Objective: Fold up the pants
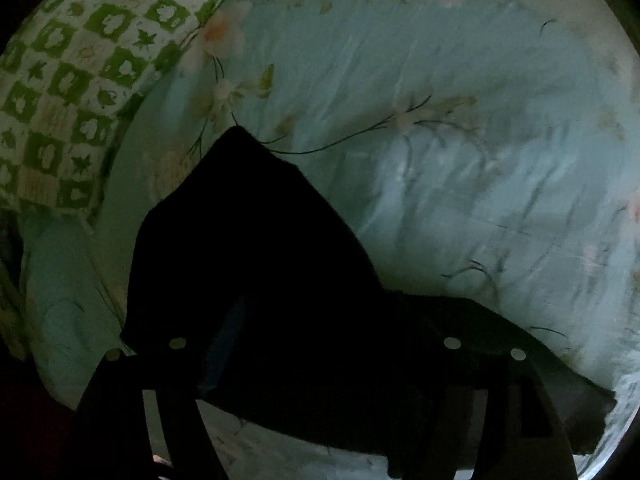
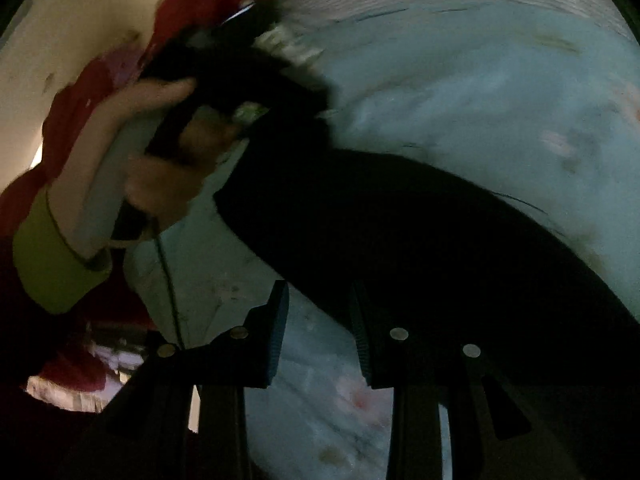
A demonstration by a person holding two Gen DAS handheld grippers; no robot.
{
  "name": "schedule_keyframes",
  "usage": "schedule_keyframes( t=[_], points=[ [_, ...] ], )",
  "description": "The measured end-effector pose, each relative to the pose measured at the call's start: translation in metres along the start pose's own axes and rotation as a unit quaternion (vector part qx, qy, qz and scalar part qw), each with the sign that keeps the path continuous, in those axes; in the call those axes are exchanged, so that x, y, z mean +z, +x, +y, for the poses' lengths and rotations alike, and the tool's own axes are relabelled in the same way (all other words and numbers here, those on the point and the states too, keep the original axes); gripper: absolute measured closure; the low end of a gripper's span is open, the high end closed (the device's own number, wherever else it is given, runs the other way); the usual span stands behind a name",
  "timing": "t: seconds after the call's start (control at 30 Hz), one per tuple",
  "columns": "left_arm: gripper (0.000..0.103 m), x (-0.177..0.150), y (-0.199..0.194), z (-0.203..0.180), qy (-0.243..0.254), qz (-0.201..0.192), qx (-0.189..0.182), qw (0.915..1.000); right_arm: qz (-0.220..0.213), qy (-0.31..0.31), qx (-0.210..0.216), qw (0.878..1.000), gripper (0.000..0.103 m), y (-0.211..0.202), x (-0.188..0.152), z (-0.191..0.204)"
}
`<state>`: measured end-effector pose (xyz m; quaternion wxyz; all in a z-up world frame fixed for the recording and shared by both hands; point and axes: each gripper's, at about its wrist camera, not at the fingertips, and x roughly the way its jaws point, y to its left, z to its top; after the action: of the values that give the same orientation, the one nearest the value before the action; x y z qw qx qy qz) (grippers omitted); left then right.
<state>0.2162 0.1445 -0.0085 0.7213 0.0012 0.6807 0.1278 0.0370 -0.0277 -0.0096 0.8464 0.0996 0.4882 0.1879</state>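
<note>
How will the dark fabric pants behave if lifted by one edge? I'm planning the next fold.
The dark fabric pants will probably go floppy: they already peak and drape in the left wrist view. They likely won't slide much, since the light blue floral bedsheet looks soft and wrinkled. The right gripper is open, gripping nothing.

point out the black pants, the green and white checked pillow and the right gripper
black pants [image 1: 256, 264]: left wrist view, middle of the raised dark cloth
green and white checked pillow [image 1: 76, 76]: left wrist view, centre of its patterned face
right gripper [image 2: 318, 336]: right wrist view, gap between its open jaws
</note>
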Motion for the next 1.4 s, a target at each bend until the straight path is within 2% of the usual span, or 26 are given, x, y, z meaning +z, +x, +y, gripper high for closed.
schedule_keyframes(
  t=[0.07, 0.1, 0.17, 0.2, 0.23, 0.3, 0.33, 0.37, 0.4, 0.47, 0.63, 0.73, 0.87, 1.1, 1.23, 1.4],
  points=[
    [0.034, 0.002, 0.006, 0.001, 0.004, 0.005, 0.006, 1.0000, 0.009, -0.013, 0.007, 1.000, 0.070, 0.016, 0.006, 0.008],
    [0.042, 0.002, 0.009, 0.003, 0.007, 0.004, 0.008, 0.9999, 0.013, -0.023, 0.008, 1.000, 0.070, 0.024, 0.010, 0.012],
    [0.062, 0.003, 0.015, -0.002, 0.009, 0.000, 0.003, 1.0000, 0.017, -0.043, -0.013, 0.999, 0.070, 0.038, 0.016, 0.018],
    [0.082, 0.001, 0.015, 0.003, 0.010, -0.002, -0.005, 0.9999, 0.020, -0.052, -0.029, 0.998, 0.070, 0.043, 0.018, 0.018],
    [0.091, -0.001, 0.014, 0.008, 0.009, -0.004, -0.015, 0.9998, 0.025, -0.059, -0.044, 0.997, 0.070, 0.051, 0.019, 0.017],
    [0.094, -0.008, 0.010, 0.018, 0.002, -0.020, -0.041, 0.9990, 0.030, -0.062, -0.047, 0.997, 0.071, 0.059, 0.019, 0.014],
    [0.096, -0.011, 0.006, 0.025, -0.001, -0.029, -0.054, 0.9981, 0.032, -0.067, -0.048, 0.996, 0.076, 0.062, 0.019, 0.013],
    [0.097, -0.016, 0.001, 0.031, -0.006, -0.042, -0.071, 0.9966, 0.032, -0.073, -0.048, 0.996, 0.094, 0.061, 0.019, 0.013],
    [0.099, -0.022, -0.004, 0.040, -0.014, -0.057, -0.091, 0.9941, 0.031, -0.076, -0.046, 0.996, 0.097, 0.059, 0.021, 0.014],
    [0.100, -0.034, -0.011, 0.058, -0.032, -0.075, -0.123, 0.9891, 0.020, -0.085, -0.039, 0.995, 0.097, 0.051, 0.024, 0.019],
    [0.100, -0.085, -0.026, 0.117, -0.107, -0.126, -0.211, 0.9634, 0.001, -0.117, -0.025, 0.993, 0.097, 0.034, 0.028, 0.036],
    [0.100, -0.107, -0.016, 0.138, -0.137, -0.136, -0.239, 0.9517, 0.010, -0.136, -0.028, 0.990, 0.097, 0.033, 0.026, 0.039],
    [0.100, -0.132, -0.001, 0.153, -0.165, -0.136, -0.258, 0.9422, 0.029, -0.157, -0.037, 0.987, 0.097, 0.040, 0.027, 0.043],
    [0.100, -0.148, 0.027, 0.169, -0.194, -0.129, -0.271, 0.9340, 0.070, -0.170, -0.049, 0.982, 0.097, 0.059, 0.026, 0.043],
    [0.099, -0.153, 0.042, 0.174, -0.198, -0.122, -0.265, 0.9358, 0.089, -0.164, -0.052, 0.981, 0.097, 0.070, 0.025, 0.042],
    [0.097, -0.158, 0.052, 0.180, -0.192, -0.102, -0.264, 0.9395, 0.110, -0.135, -0.044, 0.984, 0.092, 0.078, 0.022, 0.037]
  ],
)
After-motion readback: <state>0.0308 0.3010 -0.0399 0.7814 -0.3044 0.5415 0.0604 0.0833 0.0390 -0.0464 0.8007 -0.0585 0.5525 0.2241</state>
